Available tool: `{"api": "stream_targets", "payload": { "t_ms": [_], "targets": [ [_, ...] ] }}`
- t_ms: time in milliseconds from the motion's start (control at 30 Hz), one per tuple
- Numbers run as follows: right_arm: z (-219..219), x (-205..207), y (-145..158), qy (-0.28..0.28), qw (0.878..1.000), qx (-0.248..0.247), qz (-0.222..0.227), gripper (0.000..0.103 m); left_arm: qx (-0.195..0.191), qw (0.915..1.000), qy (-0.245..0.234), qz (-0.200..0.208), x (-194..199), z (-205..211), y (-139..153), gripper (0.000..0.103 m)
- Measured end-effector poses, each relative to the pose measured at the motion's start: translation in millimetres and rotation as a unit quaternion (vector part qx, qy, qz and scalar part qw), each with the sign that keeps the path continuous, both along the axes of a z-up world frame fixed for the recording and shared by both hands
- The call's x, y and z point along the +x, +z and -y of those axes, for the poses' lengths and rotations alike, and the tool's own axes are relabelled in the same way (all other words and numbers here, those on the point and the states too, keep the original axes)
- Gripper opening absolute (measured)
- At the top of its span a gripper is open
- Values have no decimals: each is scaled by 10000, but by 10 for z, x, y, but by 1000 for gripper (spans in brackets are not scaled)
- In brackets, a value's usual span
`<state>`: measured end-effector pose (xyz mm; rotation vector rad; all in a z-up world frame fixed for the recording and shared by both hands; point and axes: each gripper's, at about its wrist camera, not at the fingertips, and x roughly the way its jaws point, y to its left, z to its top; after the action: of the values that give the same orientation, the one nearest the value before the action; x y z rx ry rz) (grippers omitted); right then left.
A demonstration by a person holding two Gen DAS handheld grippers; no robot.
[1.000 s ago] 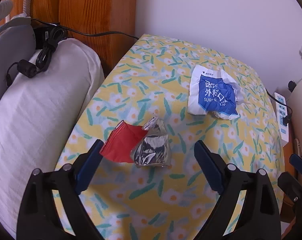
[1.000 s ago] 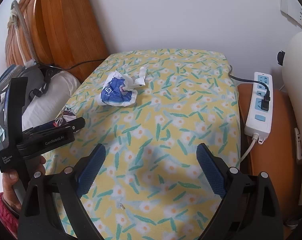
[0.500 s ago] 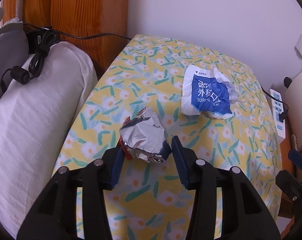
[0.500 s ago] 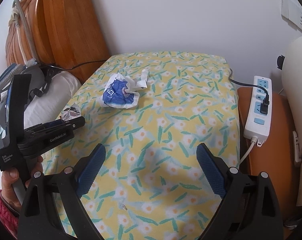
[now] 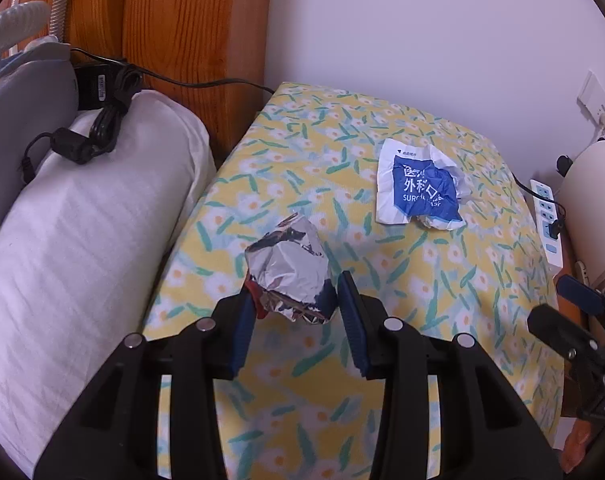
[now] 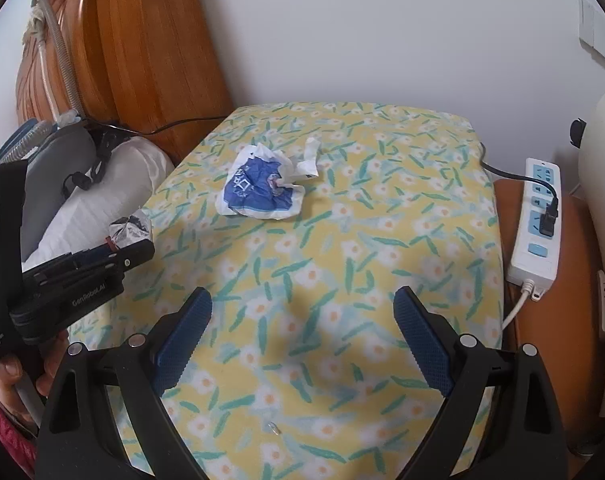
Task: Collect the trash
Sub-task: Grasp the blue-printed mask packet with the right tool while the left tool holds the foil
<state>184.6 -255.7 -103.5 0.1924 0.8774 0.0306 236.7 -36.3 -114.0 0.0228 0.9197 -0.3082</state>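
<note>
A crumpled silver foil wrapper (image 5: 288, 272) with a red edge sits between the blue pads of my left gripper (image 5: 296, 300). The jaws are closing on it and both pads press its sides. The right wrist view shows the same wrapper (image 6: 130, 230) held at the left gripper's (image 6: 140, 248) tip, by the left edge of the floral-clothed table (image 6: 382, 240). A crumpled blue and white mask packet (image 5: 418, 194) lies farther back on the cloth (image 6: 262, 190). My right gripper (image 6: 302, 298) hovers open over the near part of the table with nothing between its fingers.
A white pillow (image 5: 74, 240) lies left of the table, with a black power adapter and cable (image 5: 102, 92) on it, before a wooden headboard (image 5: 174, 20). A white power strip (image 6: 538, 216) rests on an orange surface to the right. A hand (image 6: 10, 372) holds the left gripper.
The left jaws have gone from wide open to closed on the foil wrapper, folding its red flap under. The wrapper now sits slightly higher. The right gripper has stayed put.
</note>
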Motion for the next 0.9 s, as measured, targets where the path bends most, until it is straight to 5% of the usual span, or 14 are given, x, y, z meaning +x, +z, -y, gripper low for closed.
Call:
{"api": "stream_targets", "payload": {
  "t_ms": [333,600,900],
  "targets": [
    [-238,825,23,286,9981,-429,-337,92,82,9998,-148,51,-83,-104,28,39],
    [-488,1533,-64,-89,9934,-422,-1064,92,-89,9999,-88,-14,-111,-166,1,39],
    [-596,1745,-205,-664,9825,-851,-1516,92,-198,9997,-128,-10,-131,-218,16,39]
  ]
}}
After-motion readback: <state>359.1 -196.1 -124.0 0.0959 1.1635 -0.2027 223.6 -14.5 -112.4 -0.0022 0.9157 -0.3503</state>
